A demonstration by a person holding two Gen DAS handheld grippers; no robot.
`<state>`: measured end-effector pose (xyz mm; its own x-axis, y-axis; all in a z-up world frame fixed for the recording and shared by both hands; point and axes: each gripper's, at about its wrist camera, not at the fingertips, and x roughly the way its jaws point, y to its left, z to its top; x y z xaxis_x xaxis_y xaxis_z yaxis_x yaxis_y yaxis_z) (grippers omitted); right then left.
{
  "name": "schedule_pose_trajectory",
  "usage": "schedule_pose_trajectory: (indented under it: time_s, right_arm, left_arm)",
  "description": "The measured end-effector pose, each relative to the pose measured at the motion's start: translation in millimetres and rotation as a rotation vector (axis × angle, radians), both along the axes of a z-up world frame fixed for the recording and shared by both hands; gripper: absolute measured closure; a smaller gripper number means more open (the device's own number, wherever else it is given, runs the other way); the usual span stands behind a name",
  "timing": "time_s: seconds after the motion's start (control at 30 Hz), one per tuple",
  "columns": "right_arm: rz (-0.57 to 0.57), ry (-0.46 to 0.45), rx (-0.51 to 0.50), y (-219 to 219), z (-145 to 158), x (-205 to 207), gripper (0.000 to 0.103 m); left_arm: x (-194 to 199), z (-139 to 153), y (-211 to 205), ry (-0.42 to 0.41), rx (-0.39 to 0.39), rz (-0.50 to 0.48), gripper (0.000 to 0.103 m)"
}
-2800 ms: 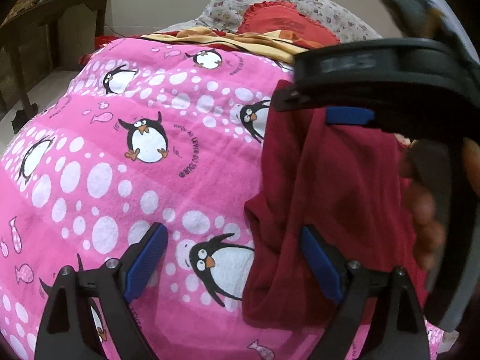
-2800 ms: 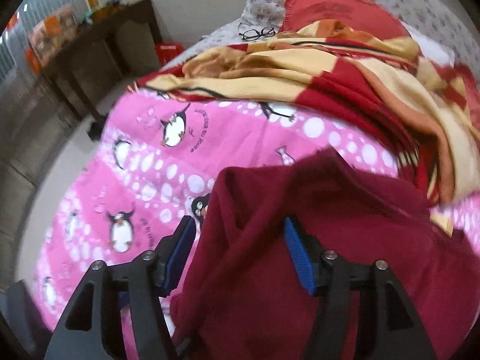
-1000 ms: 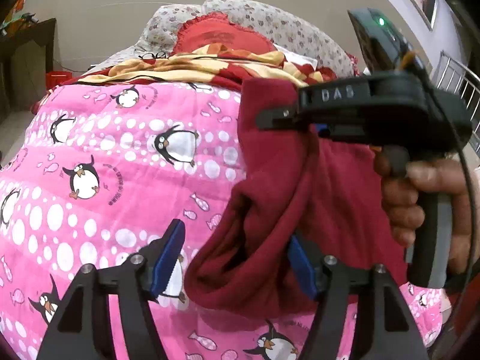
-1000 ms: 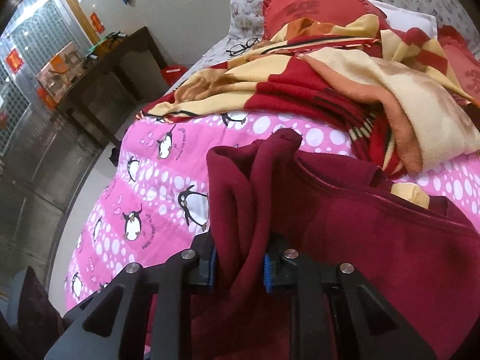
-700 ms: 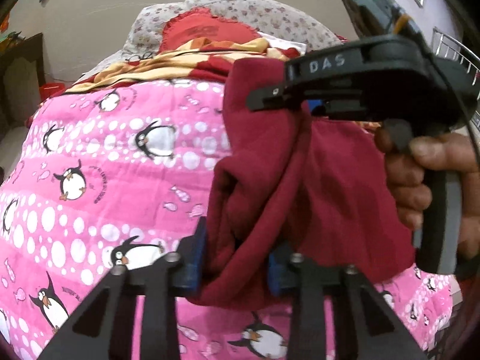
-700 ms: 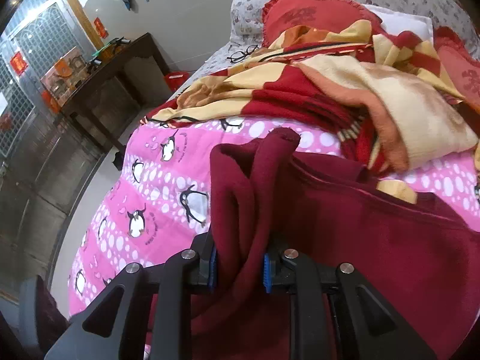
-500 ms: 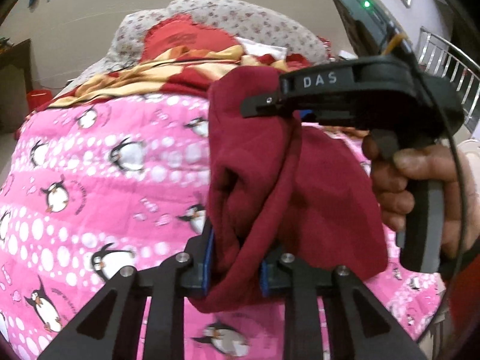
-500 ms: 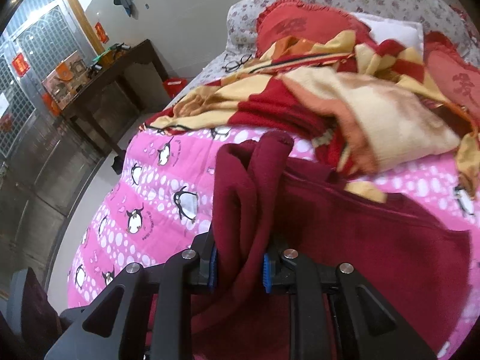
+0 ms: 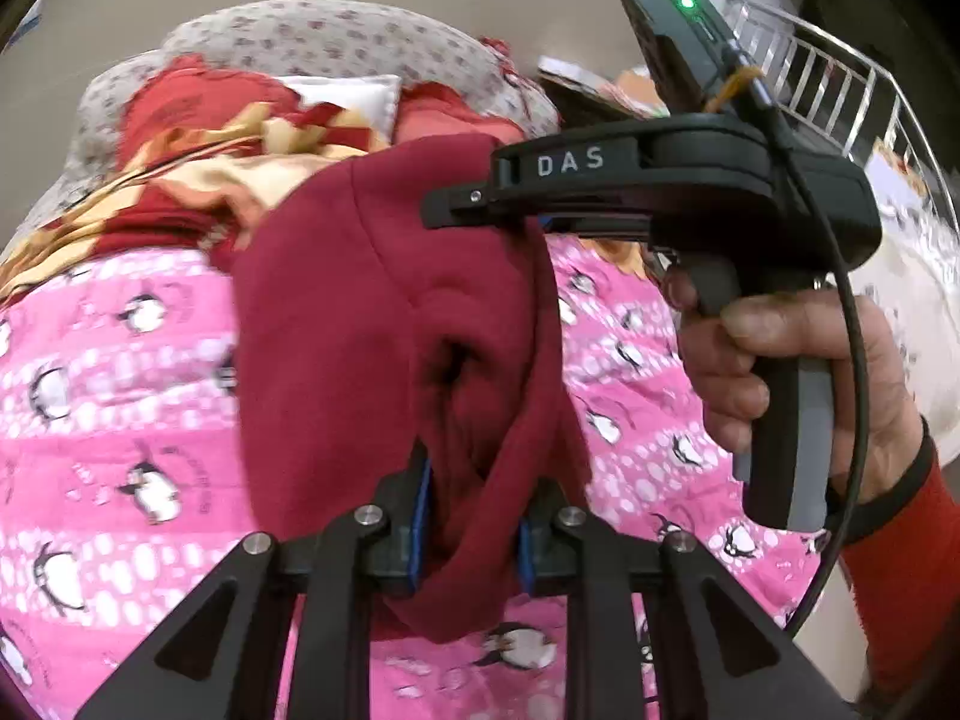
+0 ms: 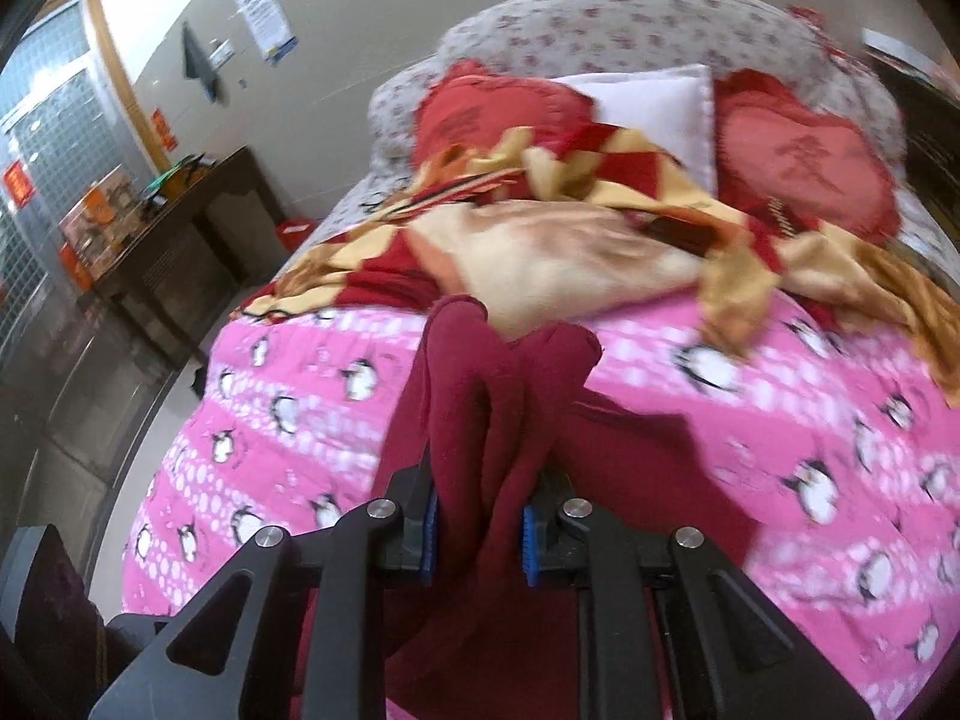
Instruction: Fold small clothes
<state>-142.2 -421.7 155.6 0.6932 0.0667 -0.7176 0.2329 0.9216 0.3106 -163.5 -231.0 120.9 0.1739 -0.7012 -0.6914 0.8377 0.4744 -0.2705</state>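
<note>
A dark red garment (image 9: 372,324) hangs bunched above the pink penguin bedspread (image 9: 108,396). My left gripper (image 9: 471,531) is shut on a lower fold of it. My right gripper (image 9: 510,222) shows in the left wrist view, held in a hand, and pinches the garment's upper edge. In the right wrist view my right gripper (image 10: 477,531) is shut on a thick bunch of the garment (image 10: 498,396), which rises between the blue pads (image 10: 427,531) and trails down to the bedspread (image 10: 780,420).
A red and yellow checked blanket (image 10: 570,228) lies crumpled at the bed's head, with red heart cushions (image 10: 798,150) and a white pillow (image 10: 648,96) behind it. A dark wooden desk (image 10: 168,222) stands left of the bed. A metal railing (image 9: 840,84) is at the right.
Both grippers closed on the red garment, the right first, then the left. Since then both have lifted it off the bedspread, and it now hangs bunched between them.
</note>
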Motion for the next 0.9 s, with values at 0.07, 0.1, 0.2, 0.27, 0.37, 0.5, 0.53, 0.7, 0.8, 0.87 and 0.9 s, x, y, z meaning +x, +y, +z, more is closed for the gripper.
schedule_pose_trajectory:
  time_s: [0.07, 0.1, 0.2, 0.27, 0.37, 0.5, 0.53, 0.7, 0.8, 0.87, 0.9]
  right_arm:
    - [-0.027, 0.004, 0.013, -14.2, -7.5, -12.1, 0.072]
    - [-0.044, 0.007, 0.024, -22.6, -12.7, -18.9, 0.073]
    - [-0.089, 0.023, 0.031, -40.7, -29.2, -32.1, 0.073]
    - [-0.118, 0.046, 0.033, -49.1, -44.6, -33.0, 0.072]
    - [-0.153, 0.088, 0.057, -59.3, -69.2, -29.8, 0.056]
    - [-0.220, 0.070, 0.025, -66.3, -60.4, -54.1, 0.053]
    - [-0.232, 0.062, 0.012, -66.1, -54.2, -61.9, 0.053]
    - [-0.134, -0.062, 0.002, -34.4, -14.9, -95.9, 0.053]
    - [-0.007, -0.050, -0.001, 0.6, -20.0, -92.2, 0.055]
    - [0.040, -0.015, -0.018, 16.7, -32.5, -90.0, 0.060]
    - [0.054, 0.022, -0.049, 24.4, -44.8, -91.0, 0.060]
  left_arm:
    - [-10.0, -6.3, -17.2, 0.000, 0.021, -0.025, 0.080]
    - [-14.6, -10.5, -26.2, 0.000, 0.034, -0.037, 0.080]
    - [-27.5, -26.4, -44.9, -0.006, 0.075, -0.060, 0.080]
    - [-27.7, -36.3, -54.7, -0.002, 0.105, -0.058, 0.078]
    - [-24.7, -44.2, -56.7, 0.038, 0.131, -0.060, 0.070]
    - [-31.8, -24.3, -29.0, 0.035, 0.091, -0.110, 0.044]
    - [-32.8, -16.3, -17.0, 0.003, 0.075, -0.100, 0.039]
    - [-17.6, -2.0, 11.2, -0.118, 0.071, -0.010, 0.033]
    - [-2.9, -19.6, 5.6, -0.127, 0.157, 0.058, 0.033]
    - [7.8, -39.3, -1.6, -0.125, 0.212, 0.094, 0.033]
    - [11.8, -53.2, -1.7, -0.102, 0.239, 0.104, 0.033]
